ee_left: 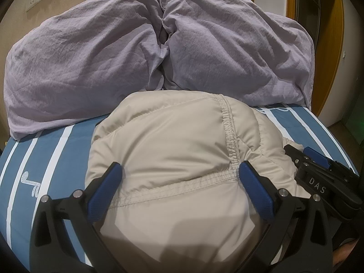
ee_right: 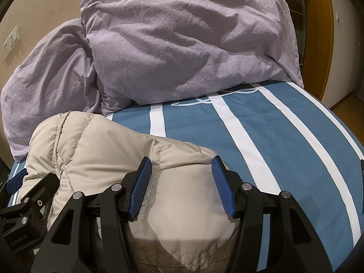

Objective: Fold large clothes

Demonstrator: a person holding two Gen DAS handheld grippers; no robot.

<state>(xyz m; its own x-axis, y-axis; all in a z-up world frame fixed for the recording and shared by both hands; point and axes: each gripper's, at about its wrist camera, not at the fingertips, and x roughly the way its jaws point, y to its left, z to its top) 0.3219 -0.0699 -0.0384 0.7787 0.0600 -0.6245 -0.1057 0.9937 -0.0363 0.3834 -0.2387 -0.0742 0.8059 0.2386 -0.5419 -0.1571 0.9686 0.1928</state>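
left wrist view: left gripper [ee_left: 179, 170] spread wide over beige padded jacket [ee_left: 177, 141] bunched on striped bed sheet [ee_left: 56, 150]; lilac duvet [ee_left: 91, 52] just behind. right wrist view: right gripper [ee_right: 180, 165] wide at jacket's right edge; bare sheet rightward.

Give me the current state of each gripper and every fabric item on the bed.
Left gripper: open, fingers straddling the jacket.
Right gripper: open, fingers apart over the jacket's right part.
Beige puffer jacket: bundled in a puffy heap on the sheet, ungripped.
Lilac duvet: crumpled, piled behind the jacket.
Blue striped sheet: spread flat.
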